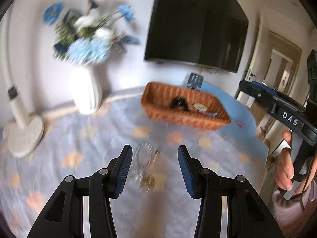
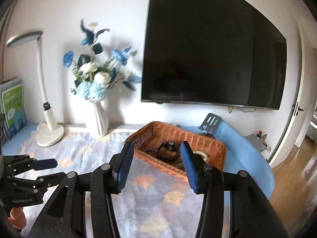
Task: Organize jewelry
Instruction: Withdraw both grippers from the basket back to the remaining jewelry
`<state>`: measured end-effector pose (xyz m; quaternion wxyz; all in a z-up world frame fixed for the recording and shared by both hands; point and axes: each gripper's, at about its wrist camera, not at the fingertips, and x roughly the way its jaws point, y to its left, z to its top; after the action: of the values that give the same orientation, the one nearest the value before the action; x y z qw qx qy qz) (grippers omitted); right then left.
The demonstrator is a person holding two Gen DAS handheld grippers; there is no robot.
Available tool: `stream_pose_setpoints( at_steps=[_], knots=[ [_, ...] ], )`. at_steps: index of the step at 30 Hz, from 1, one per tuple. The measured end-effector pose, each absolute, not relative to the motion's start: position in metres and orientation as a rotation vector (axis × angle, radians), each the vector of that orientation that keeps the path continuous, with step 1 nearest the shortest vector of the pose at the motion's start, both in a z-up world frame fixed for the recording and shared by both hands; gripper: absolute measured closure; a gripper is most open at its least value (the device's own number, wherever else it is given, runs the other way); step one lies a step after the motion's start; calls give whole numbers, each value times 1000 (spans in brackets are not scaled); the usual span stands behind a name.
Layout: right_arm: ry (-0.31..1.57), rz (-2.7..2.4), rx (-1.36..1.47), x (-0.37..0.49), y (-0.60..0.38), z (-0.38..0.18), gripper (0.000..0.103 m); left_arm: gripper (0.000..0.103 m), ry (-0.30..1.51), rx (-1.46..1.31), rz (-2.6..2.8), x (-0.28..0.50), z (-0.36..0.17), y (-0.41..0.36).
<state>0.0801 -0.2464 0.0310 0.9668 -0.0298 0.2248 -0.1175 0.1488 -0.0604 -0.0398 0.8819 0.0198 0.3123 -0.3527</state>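
My left gripper point(image 1: 155, 151) stands open just above the patterned cloth. Below and between its blue pads lies a blurred clear, toothed jewelry piece point(image 1: 144, 154), with a small gold piece point(image 1: 147, 181) nearer to me; neither is touched. Further back stands an orange woven basket point(image 1: 178, 119) holding a black watch point(image 1: 178, 103) and a round beige item point(image 1: 200, 107). My right gripper point(image 2: 157, 146) is open and empty, raised in front of the same basket point(image 2: 198, 136), where the watch point(image 2: 167, 150) shows. One of the left gripper's fingers point(image 2: 44, 163) shows at the far left.
A white vase of blue flowers point(image 2: 100, 119) and a white desk lamp point(image 2: 49, 119) stand at the back left, books point(image 2: 13, 107) at the far left. A dark screen point(image 2: 214, 49) hangs on the wall. A hand point(image 1: 285, 166) holds the right tool. An open doorway lies right.
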Motion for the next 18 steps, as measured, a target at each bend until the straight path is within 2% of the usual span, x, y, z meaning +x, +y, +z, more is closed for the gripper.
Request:
stream_pose_setpoints(
  at_steps=[3,8,18],
  knots=[
    [490,-189,-54,84,-236,2,45,54,693,54,-658,141,-70,-45],
    [586,-95,-18,101,-228,-47,45,54,769,70,-549,140,-112,-26],
    [775,-45,64,127,-237,-96,45,54,808,98,-530,145,-126,-27]
  ],
)
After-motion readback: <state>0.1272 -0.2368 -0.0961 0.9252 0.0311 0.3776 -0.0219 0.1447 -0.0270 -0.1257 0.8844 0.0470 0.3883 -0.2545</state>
